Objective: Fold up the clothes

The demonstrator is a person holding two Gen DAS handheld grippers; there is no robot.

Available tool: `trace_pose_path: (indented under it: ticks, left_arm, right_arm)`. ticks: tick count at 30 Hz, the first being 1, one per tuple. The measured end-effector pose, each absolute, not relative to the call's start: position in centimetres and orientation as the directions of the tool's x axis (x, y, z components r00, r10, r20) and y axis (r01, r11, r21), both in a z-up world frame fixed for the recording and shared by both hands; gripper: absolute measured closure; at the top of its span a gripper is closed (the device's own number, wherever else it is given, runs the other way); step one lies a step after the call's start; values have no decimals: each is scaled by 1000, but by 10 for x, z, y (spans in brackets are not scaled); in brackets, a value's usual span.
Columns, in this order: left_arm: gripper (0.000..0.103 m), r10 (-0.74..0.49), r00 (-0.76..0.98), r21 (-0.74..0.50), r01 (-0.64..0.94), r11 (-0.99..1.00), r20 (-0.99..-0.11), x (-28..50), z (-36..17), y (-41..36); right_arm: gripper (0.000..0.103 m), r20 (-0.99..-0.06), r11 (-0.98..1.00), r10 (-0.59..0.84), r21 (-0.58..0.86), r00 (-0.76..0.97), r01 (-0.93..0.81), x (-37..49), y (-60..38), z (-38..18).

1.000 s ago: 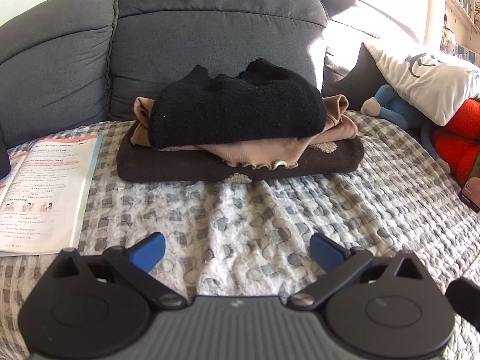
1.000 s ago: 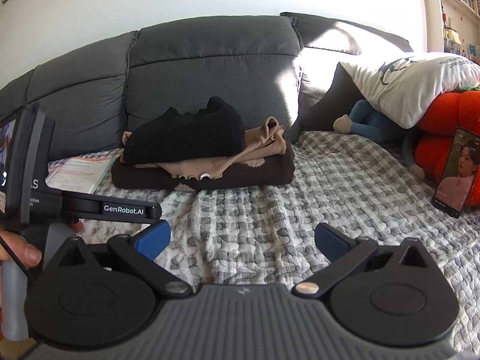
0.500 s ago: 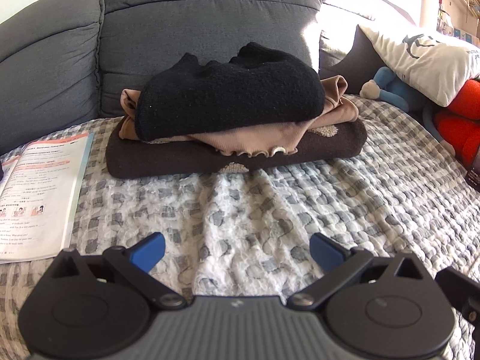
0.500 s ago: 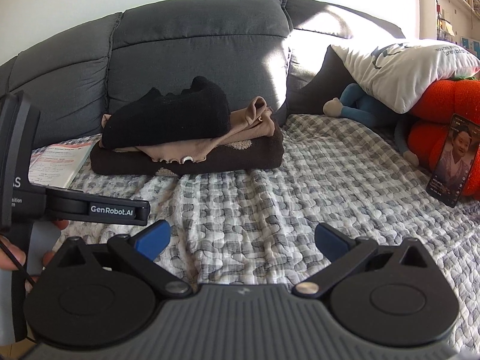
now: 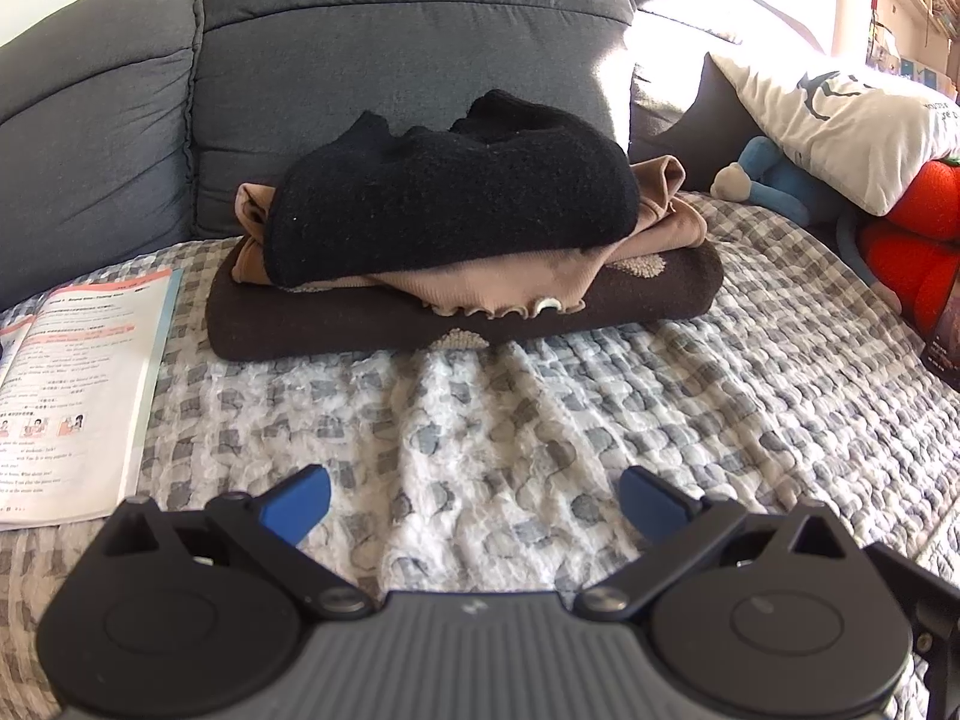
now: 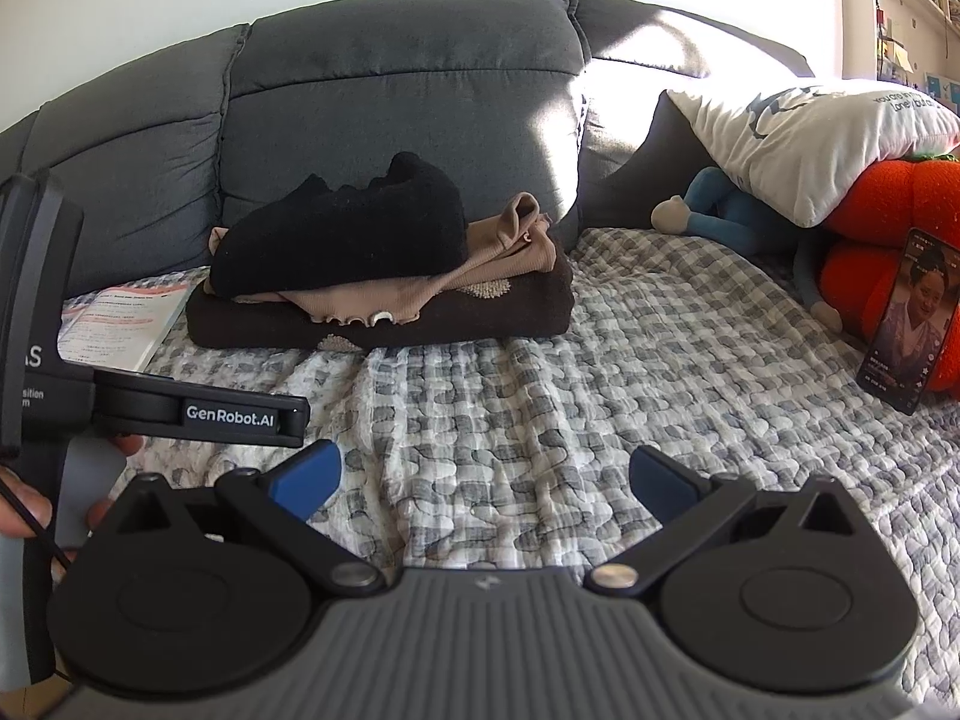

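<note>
Three folded garments are stacked on the sofa seat against the backrest: a black knit [image 5: 456, 204] [image 6: 354, 234] on top, a tan ruffled top [image 5: 528, 276] [image 6: 480, 252] under it, and a dark brown sweater [image 5: 648, 294] [image 6: 480, 312] at the bottom. My left gripper [image 5: 474, 507] stands open over the checked blanket [image 5: 540, 408], short of the stack, with nothing between its blue fingertips. My right gripper [image 6: 485, 480] is open too, empty, farther back and to the right. The left gripper's body [image 6: 240, 411] shows at the left of the right wrist view, held by a hand.
An open booklet [image 5: 78, 384] lies left of the stack. To the right are a white pillow [image 6: 804, 132], a blue plush toy [image 6: 726, 210], an orange pumpkin cushion [image 6: 900, 222] and a phone [image 6: 906, 324] propped against it. The grey sofa backrest [image 5: 408, 48] rises behind.
Both views have drawn a little closer to the stack. The grippers stayed open and empty; the clothes have not moved.
</note>
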State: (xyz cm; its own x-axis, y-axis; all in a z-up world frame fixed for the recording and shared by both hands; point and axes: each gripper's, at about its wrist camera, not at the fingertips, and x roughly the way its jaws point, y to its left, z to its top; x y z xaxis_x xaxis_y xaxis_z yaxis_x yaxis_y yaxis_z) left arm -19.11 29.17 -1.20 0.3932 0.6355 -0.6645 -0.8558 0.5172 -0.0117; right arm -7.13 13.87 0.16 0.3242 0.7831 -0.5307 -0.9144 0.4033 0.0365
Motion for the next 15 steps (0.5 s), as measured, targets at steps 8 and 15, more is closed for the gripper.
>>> trace_pose_path:
  ticks: [8, 15]
  left_arm:
    - [0, 629, 405, -18, -849, 528, -664, -191, -12, 292]
    - [0, 624, 414, -25, -845, 534, -663, -192, -12, 292]
  right_arm:
    - [0, -531, 408, 781, 36, 329, -912, -71, 138, 2]
    - [0, -535, 406, 780, 38, 325, -913, -72, 138, 1]
